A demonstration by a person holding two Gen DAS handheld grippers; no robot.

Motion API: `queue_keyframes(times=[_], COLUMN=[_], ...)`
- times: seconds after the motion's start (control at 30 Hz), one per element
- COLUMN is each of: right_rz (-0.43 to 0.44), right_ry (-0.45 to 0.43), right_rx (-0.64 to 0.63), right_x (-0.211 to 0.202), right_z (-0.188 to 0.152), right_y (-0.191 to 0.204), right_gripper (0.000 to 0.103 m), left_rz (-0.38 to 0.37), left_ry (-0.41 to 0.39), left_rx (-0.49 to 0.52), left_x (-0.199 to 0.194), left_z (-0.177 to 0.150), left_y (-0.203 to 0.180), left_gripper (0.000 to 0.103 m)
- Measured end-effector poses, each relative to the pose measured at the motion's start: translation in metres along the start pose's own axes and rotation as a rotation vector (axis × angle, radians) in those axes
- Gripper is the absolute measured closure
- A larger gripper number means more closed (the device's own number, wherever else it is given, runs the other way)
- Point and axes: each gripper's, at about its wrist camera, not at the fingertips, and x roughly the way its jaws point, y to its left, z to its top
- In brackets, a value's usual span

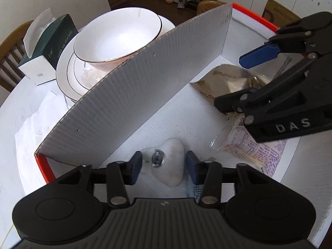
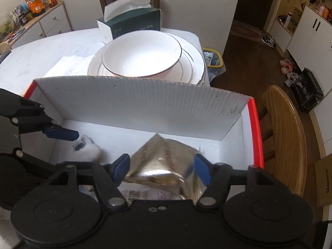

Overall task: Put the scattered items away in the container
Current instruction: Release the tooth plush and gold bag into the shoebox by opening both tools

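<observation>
A white cardboard box [image 1: 134,95] with red outer sides stands on the table, and both grippers reach down into it. A white fluffy item [image 1: 173,174] with a small metal clip lies on the box floor between the blue pads of my left gripper [image 1: 164,169]. The pads stand just off it, so the gripper is open. My right gripper [image 2: 162,169] is open too, straddling a crumpled gold foil packet [image 2: 164,155] that rests on the floor. A clear packet with pink print [image 1: 255,151] lies beside it. The right gripper [image 1: 242,81] shows over the gold packet [image 1: 224,78] in the left wrist view.
Behind the tall box wall [image 2: 145,103] stands a white bowl [image 2: 141,56] on stacked plates, with a green tissue box [image 2: 132,23] beyond. White paper sheets [image 1: 31,124] lie on the table left of the box. A wooden chair [image 2: 286,137] stands at the right.
</observation>
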Motion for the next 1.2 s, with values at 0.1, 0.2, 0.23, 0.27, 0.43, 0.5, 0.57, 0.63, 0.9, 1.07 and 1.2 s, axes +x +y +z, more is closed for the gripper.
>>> queue_keyframes(times=[0.1, 0.2, 0.23, 0.27, 0.43, 0.5, 0.57, 0.63, 0.9, 1.07, 1.2], right_rz=[-0.007, -0.006, -0.005, -0.004, -0.006, -0.005, 0.0, 0.001, 0.024, 0.038, 0.046], right_ry=[-0.022, -0.031, -0.033, -0.034, -0.052, -0.06, -0.067, -0.076, -0.119, -0.151, -0.181], right_rx=[-0.005, 0.01, 0.017, 0.022, 0.029, 0.031, 0.033, 0.034, 0.04, 0.033, 0.016], right_x=[-0.007, -0.013, -0.015, -0.017, -0.028, -0.032, -0.037, -0.042, -0.066, -0.082, -0.096], right_z=[-0.001, -0.003, -0.003, -0.004, -0.007, -0.008, -0.01, -0.011, -0.017, -0.02, -0.024], right_y=[0.0, -0.002, -0.003, -0.004, -0.005, -0.004, -0.003, -0.002, 0.008, 0.023, 0.038], right_gripper=[0.025, 0.023, 0.022, 0.02, 0.016, 0.016, 0.015, 0.015, 0.015, 0.015, 0.014], left_rz=[-0.007, -0.018, -0.026, -0.033, -0.058, -0.066, -0.074, -0.076, -0.103, -0.109, -0.125], left_ry=[-0.022, -0.043, -0.053, -0.065, -0.125, -0.146, -0.161, -0.172, -0.235, -0.277, -0.302], left_rx=[-0.002, -0.023, -0.03, -0.038, -0.069, -0.078, -0.081, -0.084, -0.099, -0.104, -0.12], left_x=[-0.006, -0.012, -0.015, -0.018, -0.034, -0.042, -0.048, -0.054, -0.078, -0.093, -0.106], left_z=[-0.002, -0.004, -0.005, -0.005, -0.007, -0.008, -0.01, -0.012, -0.028, -0.039, -0.052], left_y=[0.001, 0.004, 0.004, 0.006, 0.007, 0.004, 0.002, 0.001, -0.001, 0.0, 0.004], left_gripper=[0.049, 0.049, 0.049, 0.049, 0.049, 0.049, 0.049, 0.049, 0.049, 0.049, 0.049])
